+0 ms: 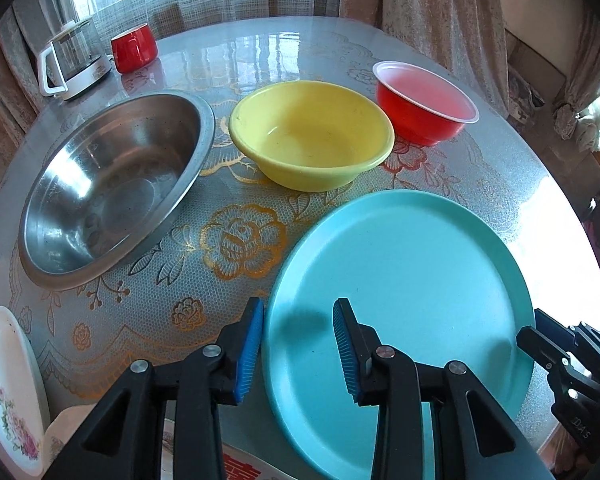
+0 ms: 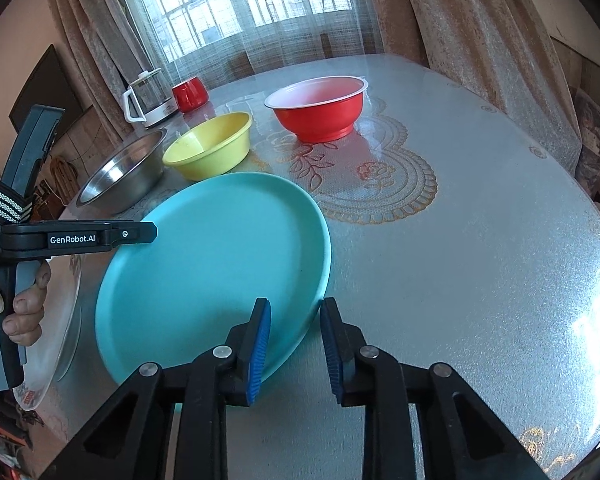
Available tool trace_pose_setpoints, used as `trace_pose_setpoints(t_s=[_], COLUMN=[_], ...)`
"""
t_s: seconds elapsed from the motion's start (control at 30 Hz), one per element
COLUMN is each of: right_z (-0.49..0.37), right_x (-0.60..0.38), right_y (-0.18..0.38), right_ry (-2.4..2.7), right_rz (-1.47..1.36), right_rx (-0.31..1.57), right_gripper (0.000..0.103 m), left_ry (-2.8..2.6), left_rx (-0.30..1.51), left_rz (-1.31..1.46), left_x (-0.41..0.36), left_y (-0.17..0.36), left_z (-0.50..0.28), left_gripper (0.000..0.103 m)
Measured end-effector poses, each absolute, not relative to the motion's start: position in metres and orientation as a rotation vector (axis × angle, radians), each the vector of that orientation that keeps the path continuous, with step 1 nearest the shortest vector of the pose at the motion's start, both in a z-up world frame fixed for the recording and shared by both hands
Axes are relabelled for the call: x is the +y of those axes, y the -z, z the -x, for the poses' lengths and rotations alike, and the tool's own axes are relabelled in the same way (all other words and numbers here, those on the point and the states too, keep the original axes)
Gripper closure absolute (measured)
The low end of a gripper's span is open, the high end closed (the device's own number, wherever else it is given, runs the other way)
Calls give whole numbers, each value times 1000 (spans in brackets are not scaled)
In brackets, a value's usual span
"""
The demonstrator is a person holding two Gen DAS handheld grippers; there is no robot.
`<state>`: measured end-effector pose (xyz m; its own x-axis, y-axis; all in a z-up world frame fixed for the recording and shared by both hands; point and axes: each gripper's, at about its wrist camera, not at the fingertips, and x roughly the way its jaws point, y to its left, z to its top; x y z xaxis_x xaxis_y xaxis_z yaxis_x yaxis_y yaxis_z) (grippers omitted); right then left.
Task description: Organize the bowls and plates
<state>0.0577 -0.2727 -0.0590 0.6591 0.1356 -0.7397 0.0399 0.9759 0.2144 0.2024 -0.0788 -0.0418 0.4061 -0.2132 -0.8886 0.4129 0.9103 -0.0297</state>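
On the glass-topped table (image 2: 480, 220), the turquoise plate (image 1: 400, 280) lies nearest me, with the steel bowl (image 1: 112, 192), yellow bowl (image 1: 312, 136) and red bowl (image 1: 424, 104) in a row behind it. My right gripper (image 2: 295, 344) straddles the plate's right rim, jaws narrow with the pads not yet pressing; my left gripper (image 1: 298, 350) straddles the left rim, jaws partly open and empty. If either pad closes on only the thin lip, I judge the smooth plate may slip or tip.
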Motion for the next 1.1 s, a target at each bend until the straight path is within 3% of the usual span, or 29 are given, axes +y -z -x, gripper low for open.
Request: trace_pose_setpoints(t_s=[0.17, 0.77, 1.1], right_z=[-58, -62, -64], right_x=[-275, -315, -303], right_y=[60, 57, 56], right_ry=[-34, 90, 85], right_rz=[-219, -252, -191], right_rx=[849, 858, 866], right_gripper=[87, 88, 76], left_ry=[399, 442, 339], left_rx=[1071, 1039, 1008], left_rz=[-286, -298, -173], left_x=[-87, -116, -98], left_y=[43, 43, 37], left_z=[-201, -166, -147], left_gripper=[68, 69, 69])
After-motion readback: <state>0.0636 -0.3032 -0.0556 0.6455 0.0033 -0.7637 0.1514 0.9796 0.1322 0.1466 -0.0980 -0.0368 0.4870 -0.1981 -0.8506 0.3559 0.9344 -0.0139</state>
